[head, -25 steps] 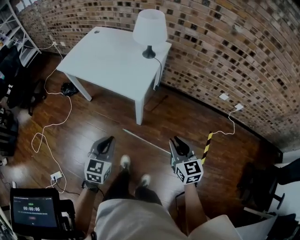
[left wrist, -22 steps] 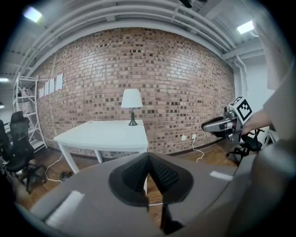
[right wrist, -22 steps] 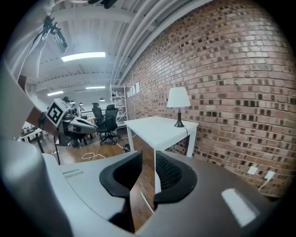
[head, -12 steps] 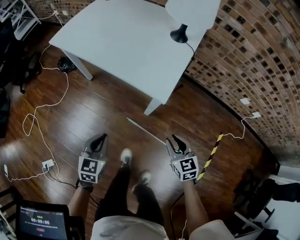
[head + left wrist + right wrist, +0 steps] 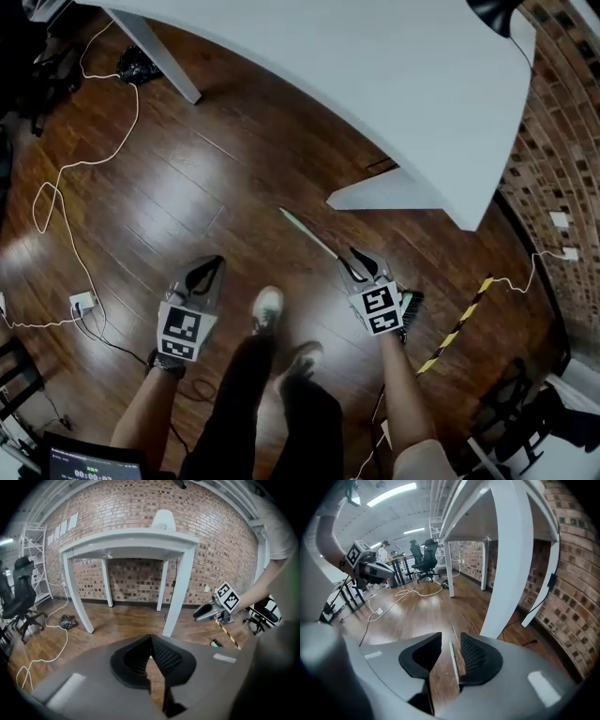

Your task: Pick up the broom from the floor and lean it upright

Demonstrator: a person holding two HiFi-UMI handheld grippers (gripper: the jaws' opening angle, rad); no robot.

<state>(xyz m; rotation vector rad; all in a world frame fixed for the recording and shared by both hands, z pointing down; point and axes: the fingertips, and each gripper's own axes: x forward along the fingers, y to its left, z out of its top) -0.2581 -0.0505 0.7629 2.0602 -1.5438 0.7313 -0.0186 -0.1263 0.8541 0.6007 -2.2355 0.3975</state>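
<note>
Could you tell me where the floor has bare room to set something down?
Free: dark wooden floor between the white cable and the thin pale broom handle. Crowded: right, among white table leg, broom head, yellow-black striped strip.

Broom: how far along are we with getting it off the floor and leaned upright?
Done: nothing yet; the broom lies flat on the wood floor. In hand: the right gripper is down over the handle with its jaws opening; the handle sits between them, not gripped. The left gripper is empty, off to the side. Left: close on the handle, lift it, lean it upright.
</note>
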